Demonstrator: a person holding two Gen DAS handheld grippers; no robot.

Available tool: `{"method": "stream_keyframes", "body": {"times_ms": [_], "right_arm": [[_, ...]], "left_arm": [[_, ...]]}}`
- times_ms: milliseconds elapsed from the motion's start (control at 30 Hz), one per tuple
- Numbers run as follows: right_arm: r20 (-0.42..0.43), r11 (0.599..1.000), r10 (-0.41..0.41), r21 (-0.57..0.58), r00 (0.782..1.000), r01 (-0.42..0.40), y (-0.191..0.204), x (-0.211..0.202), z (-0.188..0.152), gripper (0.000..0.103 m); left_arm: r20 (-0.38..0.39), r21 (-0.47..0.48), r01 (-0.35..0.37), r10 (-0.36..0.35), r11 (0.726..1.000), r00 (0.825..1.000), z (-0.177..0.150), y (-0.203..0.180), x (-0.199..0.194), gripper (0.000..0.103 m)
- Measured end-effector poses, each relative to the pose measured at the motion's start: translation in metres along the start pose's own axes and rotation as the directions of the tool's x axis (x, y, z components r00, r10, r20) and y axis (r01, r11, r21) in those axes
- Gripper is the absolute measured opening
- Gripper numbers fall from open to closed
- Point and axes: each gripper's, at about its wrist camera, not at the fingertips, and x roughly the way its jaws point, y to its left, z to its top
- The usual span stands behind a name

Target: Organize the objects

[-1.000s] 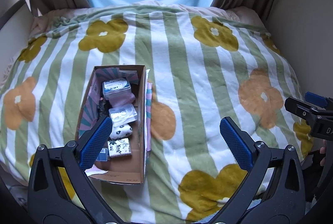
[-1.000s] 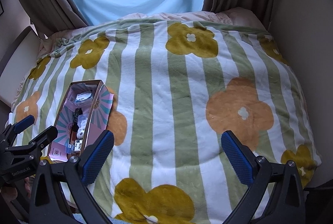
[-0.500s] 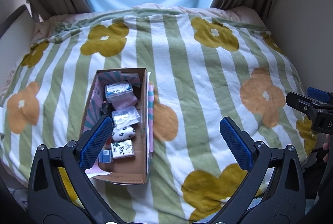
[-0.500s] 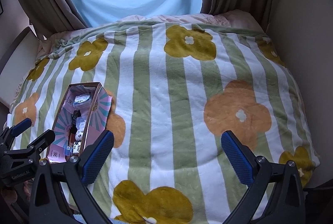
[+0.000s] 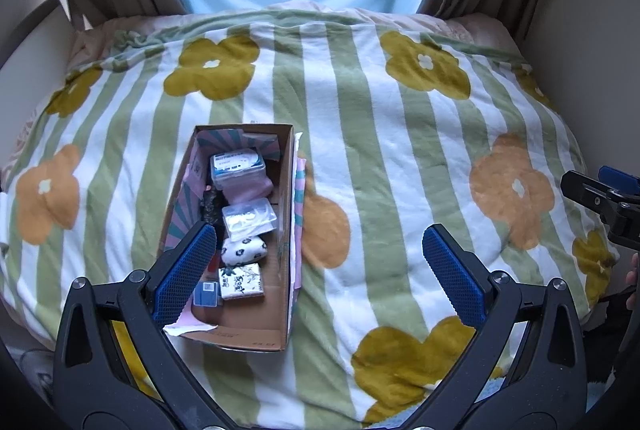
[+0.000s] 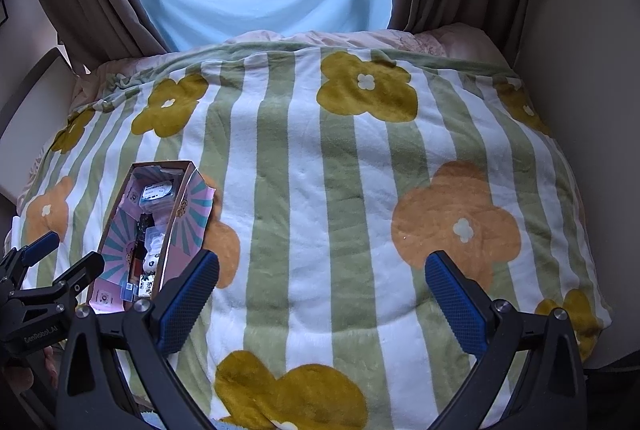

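cardboard box [image 5: 236,230] sits on the bed's striped flower blanket [image 5: 400,170], left of centre, long axis running away from the cameras. left gripper [image 5: 316,270] hangs over its near end, jaws spread wide, nothing between them. right gripper [image 6: 320,300] is also wide and empty, over bare blanket well to the right of the box.

contents, far to near: clear lidded case with blue label [image 5: 238,166] on something pink; flat clear plastic case [image 5: 249,217]; soft white pouch with dark spots [image 5: 244,250]; small patterned packet [image 5: 241,283]; small blue item [image 5: 206,293].

handling, judged: all look light. plastic cases stiff and likely slick, so take across the short sides. pouch soft, will squash, pinch at mid-body. box walls thin card, likely to flex on the soft bedding; grip a long wall near a corner.

unclear: a dark object along the left inner wall is partly behind the left finger [image 5: 184,270], identity not readable. labels too small to read. box's near left corner is hidden.
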Motion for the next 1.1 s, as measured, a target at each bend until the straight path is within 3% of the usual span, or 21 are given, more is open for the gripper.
{"method": "stream_keyframes", "body": {"times_ms": [1100], "right_arm": [[0.005,1.000,0.000,0.001,1.000,0.000,0.0011,0.0017,0.0029,0.102]], "left_arm": [[0.000,0.021,0.004,-0.004,1.000,1.000,0.0008,-0.0006,0.0013,0.103]]}}
